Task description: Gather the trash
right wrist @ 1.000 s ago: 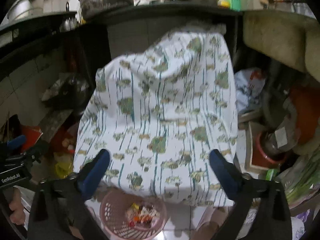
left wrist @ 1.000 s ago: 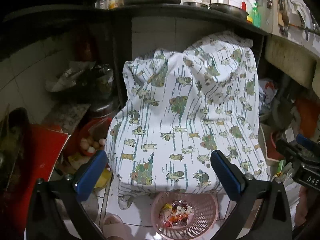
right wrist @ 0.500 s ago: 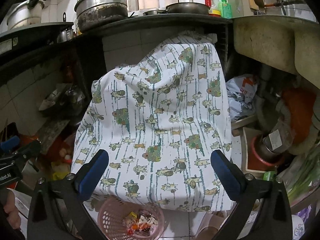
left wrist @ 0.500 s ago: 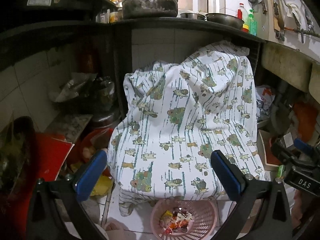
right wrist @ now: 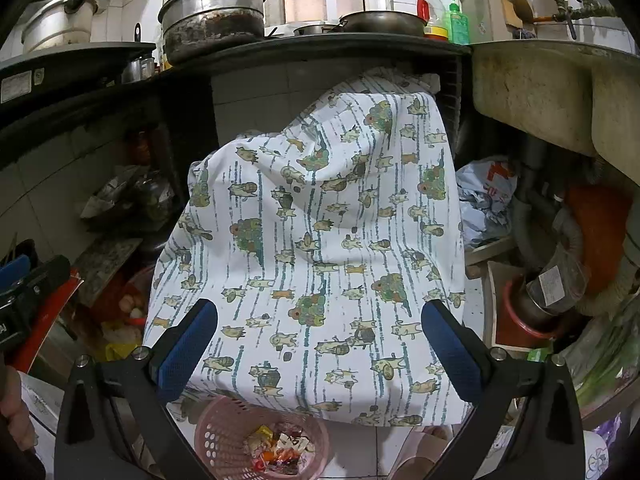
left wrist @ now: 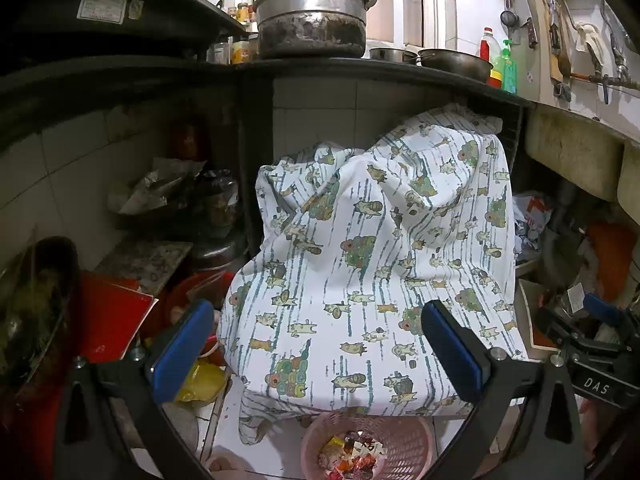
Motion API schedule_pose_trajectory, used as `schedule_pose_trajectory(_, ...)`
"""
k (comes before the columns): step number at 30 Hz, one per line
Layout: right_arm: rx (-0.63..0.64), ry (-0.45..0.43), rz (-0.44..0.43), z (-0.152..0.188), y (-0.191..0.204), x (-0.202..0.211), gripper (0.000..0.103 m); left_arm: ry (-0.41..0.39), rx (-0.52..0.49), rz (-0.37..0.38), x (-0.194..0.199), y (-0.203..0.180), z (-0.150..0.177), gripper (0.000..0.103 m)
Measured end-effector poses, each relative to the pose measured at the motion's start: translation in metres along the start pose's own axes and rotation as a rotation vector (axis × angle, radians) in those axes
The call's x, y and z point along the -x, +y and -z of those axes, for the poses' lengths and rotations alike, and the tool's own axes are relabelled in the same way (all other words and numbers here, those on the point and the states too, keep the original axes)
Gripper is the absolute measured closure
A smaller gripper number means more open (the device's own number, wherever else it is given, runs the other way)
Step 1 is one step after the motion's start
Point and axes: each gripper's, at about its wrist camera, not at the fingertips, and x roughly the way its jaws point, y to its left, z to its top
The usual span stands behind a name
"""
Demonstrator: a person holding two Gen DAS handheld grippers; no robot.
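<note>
A pink plastic basket (left wrist: 408,438) (right wrist: 224,432) stands on the floor at the bottom of both views, with colourful wrappers (left wrist: 352,454) (right wrist: 280,454) inside it. A white cloth printed with animals (left wrist: 376,272) (right wrist: 320,256) drapes over something hidden, and its hem hangs over the basket's far rim. My left gripper (left wrist: 318,348) is open and holds nothing, raised above the basket in front of the cloth. My right gripper (right wrist: 320,350) is open and empty as well. In the left wrist view the right gripper (left wrist: 592,332) shows at the right edge.
A dark counter (left wrist: 360,70) carries a big blackened pot (left wrist: 312,20), pans and bottles. A concrete sink (right wrist: 532,92) with pipes and a red bucket (right wrist: 520,320) fills the right. Red board (left wrist: 108,320), eggs, a yellow bag (left wrist: 200,380) and jars crowd the left.
Both grippers have tilted up and drawn back: the cloth and basket slid lower in view, and the pot and counter top came into sight. Both stay open.
</note>
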Motion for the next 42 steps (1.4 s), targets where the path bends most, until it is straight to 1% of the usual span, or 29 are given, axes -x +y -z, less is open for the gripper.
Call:
schedule_pose_trajectory(24,-0.003,0.001,-0.001,0.0001,-0.0002,-0.0002,0.000,-0.009,0.005,-0.017,-0.0011,0.0038,0.0003,0.000)
schedule_pose_trajectory(42,0.001,0.000,-0.004,0.0006,-0.0002,0.0001,0.000,-0.012,0.006,-0.015,-0.0014,0.0047,-0.0002,0.000)
